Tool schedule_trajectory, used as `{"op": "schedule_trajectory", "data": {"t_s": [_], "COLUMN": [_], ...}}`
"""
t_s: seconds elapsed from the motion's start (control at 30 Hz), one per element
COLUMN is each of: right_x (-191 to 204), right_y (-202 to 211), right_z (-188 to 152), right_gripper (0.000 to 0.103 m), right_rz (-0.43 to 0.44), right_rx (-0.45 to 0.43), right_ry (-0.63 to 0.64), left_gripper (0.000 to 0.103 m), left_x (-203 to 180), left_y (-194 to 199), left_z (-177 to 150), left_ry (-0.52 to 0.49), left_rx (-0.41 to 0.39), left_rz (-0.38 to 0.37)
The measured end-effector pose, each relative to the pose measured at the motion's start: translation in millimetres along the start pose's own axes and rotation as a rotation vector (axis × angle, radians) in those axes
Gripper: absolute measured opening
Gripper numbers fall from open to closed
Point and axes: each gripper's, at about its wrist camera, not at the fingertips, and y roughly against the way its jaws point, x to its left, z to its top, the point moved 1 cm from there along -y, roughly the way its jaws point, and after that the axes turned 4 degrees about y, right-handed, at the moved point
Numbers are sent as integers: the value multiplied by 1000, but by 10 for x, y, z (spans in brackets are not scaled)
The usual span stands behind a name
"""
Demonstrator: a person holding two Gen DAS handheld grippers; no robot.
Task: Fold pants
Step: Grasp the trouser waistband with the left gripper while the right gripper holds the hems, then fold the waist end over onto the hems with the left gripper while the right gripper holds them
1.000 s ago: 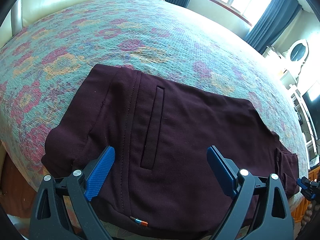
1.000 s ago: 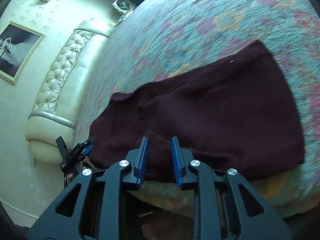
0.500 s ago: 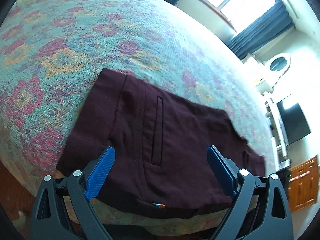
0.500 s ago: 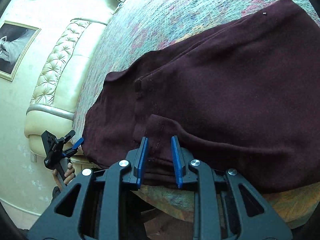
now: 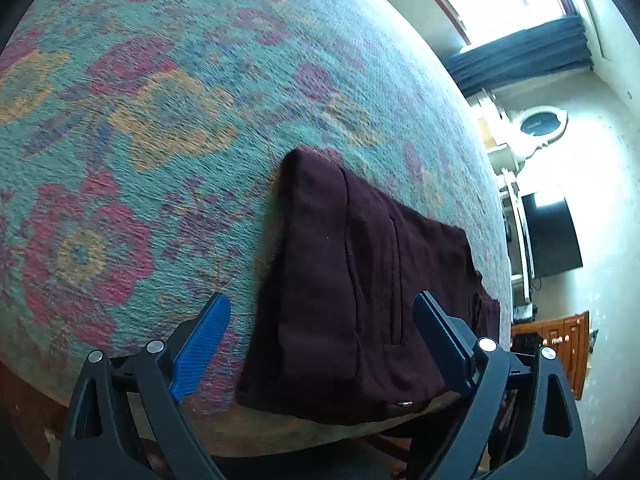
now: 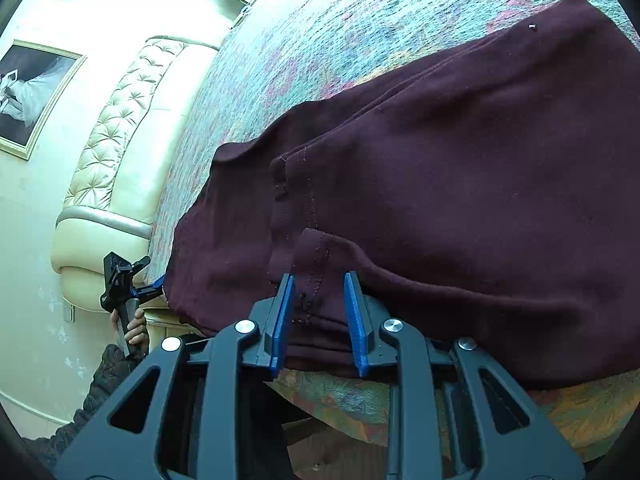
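Dark maroon pants point(image 5: 360, 280) lie flat on the floral bedspread point(image 5: 140, 128), close to the bed's near edge. My left gripper point(image 5: 320, 300) hovers open and wide over the waist end, with one blue pad over the bedspread and the other over the cloth. In the right wrist view the pants point(image 6: 460, 180) fill the frame, and a stitched hem fold point(image 6: 320, 256) sits between the narrow-set jaws of my right gripper point(image 6: 319, 278). The pads flank the fold without visibly squeezing it. The left gripper point(image 6: 154, 285) also shows at the pants' far end, held by a hand point(image 6: 134, 328).
A cream tufted headboard point(image 6: 120, 140) and a framed picture point(image 6: 32, 96) are on the left in the right wrist view. A window with dark curtains point(image 5: 520, 52), a black screen point(image 5: 552, 232) and a wooden cabinet point(image 5: 568, 344) lie beyond the bed. Bare bedspread stretches behind the pants.
The left gripper has swung left, so the pants now sit to the right in its view. The right gripper has sunk onto the hem, which now lies between its jaws.
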Motion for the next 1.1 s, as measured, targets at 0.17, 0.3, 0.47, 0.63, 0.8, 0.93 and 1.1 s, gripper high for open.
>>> {"op": "schedule_trajectory", "data": {"t_s": [0.17,0.3,0.47,0.63,0.8,0.93,1.1], "right_x": [-30,-58,-51,31,47,70,125], "right_y": [6,23,21,9,13,-5,-48], "right_z": [-4,0,-10,-27,-51,-67,-75], "right_gripper": [26,26,32,42,43,44,48], "right_rz": [3,12,17,6,3,3,1], "right_rx": [-3,-5,-12,-18,-20,-23,-28], "right_ry": [-2,-7,-2,26,36,35,45], "left_gripper": [91,90,90,89,34,29,28], "left_x": [-70,42,-33,-199,-139,-311,-538], "left_y": [-217,-222,-305,-478,-541,-538,-464], "left_z": [-17,13,-8,-40,-50,-67,-73], "left_ry": [-44,20,44,11,85,48,28], "left_rx": [56,28,76,88,109,88,67], "left_rz": [-33,-150,-257,-181,-120,-38,1]}}
